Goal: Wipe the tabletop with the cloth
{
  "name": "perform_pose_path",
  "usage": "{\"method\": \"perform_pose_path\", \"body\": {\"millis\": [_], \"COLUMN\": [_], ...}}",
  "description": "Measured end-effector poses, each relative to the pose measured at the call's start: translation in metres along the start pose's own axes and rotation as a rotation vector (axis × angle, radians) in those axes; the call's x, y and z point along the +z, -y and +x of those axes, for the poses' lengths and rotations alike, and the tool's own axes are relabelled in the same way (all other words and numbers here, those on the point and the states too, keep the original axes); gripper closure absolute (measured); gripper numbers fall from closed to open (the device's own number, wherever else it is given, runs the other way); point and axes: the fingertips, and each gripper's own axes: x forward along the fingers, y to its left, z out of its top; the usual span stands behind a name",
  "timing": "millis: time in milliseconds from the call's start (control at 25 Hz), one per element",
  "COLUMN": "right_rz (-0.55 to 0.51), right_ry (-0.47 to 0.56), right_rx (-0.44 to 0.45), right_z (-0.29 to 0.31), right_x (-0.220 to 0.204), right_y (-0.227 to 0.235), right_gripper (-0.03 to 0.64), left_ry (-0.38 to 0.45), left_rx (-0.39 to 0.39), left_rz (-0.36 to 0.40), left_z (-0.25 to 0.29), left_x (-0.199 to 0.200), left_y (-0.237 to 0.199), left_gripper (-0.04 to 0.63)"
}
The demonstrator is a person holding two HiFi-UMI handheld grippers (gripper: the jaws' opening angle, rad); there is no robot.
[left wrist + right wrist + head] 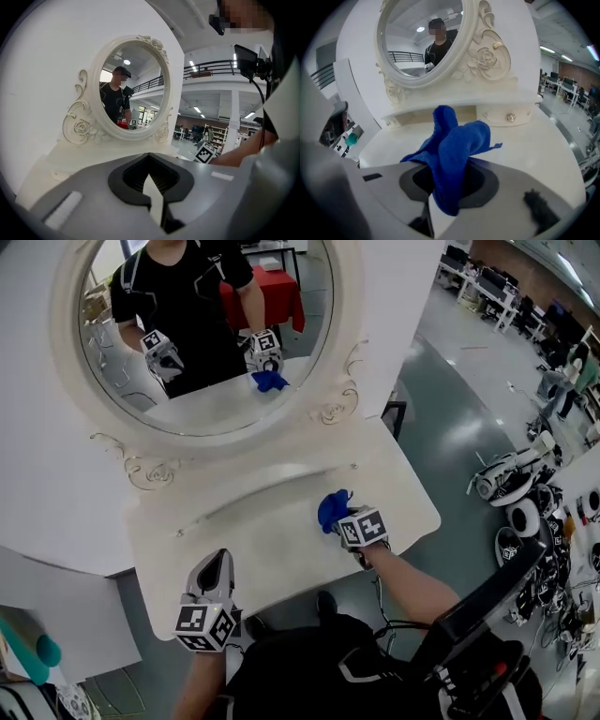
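At right gripper (343, 521), one cloth (329, 507)

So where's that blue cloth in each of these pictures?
Head view: the blue cloth sits right of centre, over the white tabletop, at the tip of the right gripper.
Left gripper view: not in it.
Right gripper view: dead centre, pinched between the fingers.
Shared landmark: the oval mirror, seen in all three views.

Ornate oval mirror (202, 329), red-draped table (272, 292).
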Motion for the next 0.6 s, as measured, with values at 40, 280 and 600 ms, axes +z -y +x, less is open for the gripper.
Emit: {"method": "perform_pose_path", "body": {"millis": [40, 280, 600], "right_rz": [0.000, -0.060, -0.062], "right_ry": [0.007, -0.019, -0.051], "right_rx": [-0.009, -0.043, -0.025], "right_z": [0.005, 0.042, 0.056], "right_x": [0.011, 0.046, 0.029], "right_y": [0.007, 0.027, 0.032], "right_gripper": [0.505, 0.505, 0.505], "left_ry": [-0.004, 0.007, 0.003], "left_rx": [0.005, 0.060, 0.085], "left_rz": [0.003, 0.015, 0.022], "left_z": [0.000, -0.009, -0.008], "left_x": [-0.001, 0.004, 0.006], "left_y": [0.001, 0.001, -0.004], "left_gripper": [0.589, 0.589, 0.589]}}
